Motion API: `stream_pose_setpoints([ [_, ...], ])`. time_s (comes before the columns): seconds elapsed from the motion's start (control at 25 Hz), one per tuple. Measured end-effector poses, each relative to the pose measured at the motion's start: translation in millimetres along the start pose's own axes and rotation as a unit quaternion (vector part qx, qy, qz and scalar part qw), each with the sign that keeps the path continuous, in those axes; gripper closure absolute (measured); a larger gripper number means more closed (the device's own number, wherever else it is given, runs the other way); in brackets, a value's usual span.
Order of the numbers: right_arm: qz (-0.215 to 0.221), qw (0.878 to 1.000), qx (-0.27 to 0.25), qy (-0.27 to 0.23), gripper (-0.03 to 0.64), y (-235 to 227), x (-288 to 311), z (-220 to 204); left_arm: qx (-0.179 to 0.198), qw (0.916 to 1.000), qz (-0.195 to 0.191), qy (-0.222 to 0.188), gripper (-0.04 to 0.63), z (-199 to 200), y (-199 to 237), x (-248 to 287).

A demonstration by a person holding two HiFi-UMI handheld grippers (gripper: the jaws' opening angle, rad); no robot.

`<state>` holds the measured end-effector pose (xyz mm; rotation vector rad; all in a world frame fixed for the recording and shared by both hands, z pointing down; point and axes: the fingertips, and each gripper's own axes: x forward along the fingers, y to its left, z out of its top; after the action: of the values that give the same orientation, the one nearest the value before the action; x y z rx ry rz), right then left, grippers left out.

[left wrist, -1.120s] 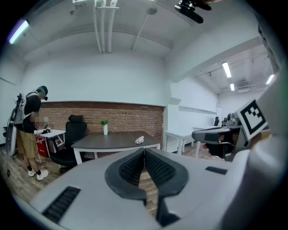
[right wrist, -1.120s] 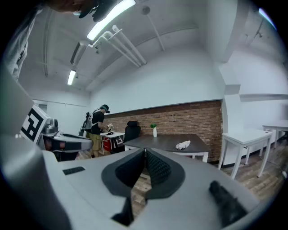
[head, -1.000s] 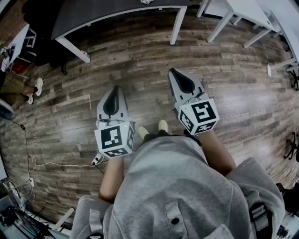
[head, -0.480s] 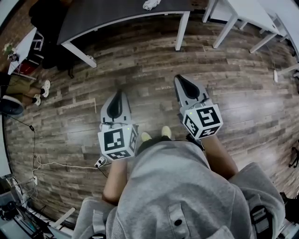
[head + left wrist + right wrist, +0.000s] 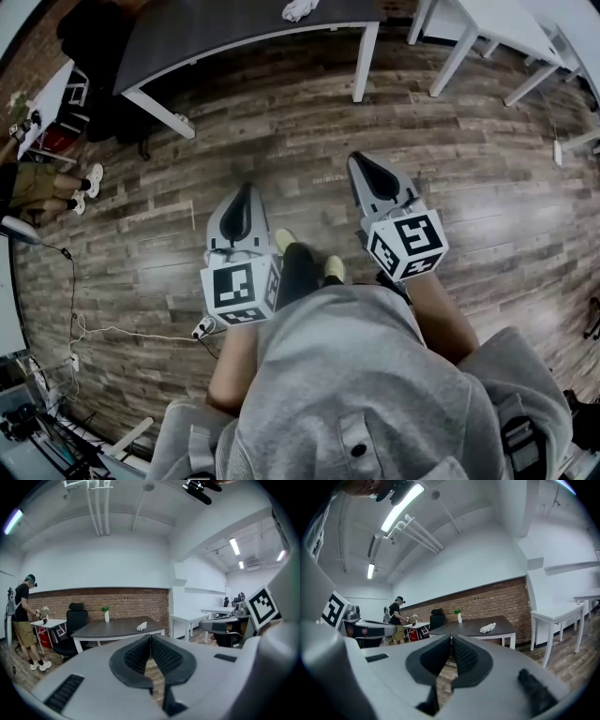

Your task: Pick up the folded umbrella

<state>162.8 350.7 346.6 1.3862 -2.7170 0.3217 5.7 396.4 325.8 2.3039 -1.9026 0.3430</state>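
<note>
Folded umbrella (image 5: 302, 9) sits on dark table (image 5: 234, 33), well apart from both claws; approx 1 o'clock of left gripper (image 5: 244, 187), 11 o'clock of right gripper (image 5: 355, 159); right looks nearer; long axis approx 8-2 o'clock in right gripper view; both jaws closed, nothing held.

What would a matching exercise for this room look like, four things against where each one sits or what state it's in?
Things:
1. folded umbrella
2. office chair
3. left gripper
4. white table

Descriptions:
A. jaws together, nothing between them
B. to the right of the dark table
C. lying on the dark table
D. black, beyond the dark table by the brick wall

Pairs: 1-C, 2-D, 3-A, 4-B
</note>
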Motion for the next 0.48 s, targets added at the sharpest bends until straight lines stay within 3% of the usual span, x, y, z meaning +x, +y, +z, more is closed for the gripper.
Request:
stream_pose_setpoints([
  [0.48,0.018,0.999,-0.033,0.007,0.592,-4.4,51.9,0.4,-0.002,1.0000,-0.003,-0.004,0.581,0.6,21.7,42.8],
])
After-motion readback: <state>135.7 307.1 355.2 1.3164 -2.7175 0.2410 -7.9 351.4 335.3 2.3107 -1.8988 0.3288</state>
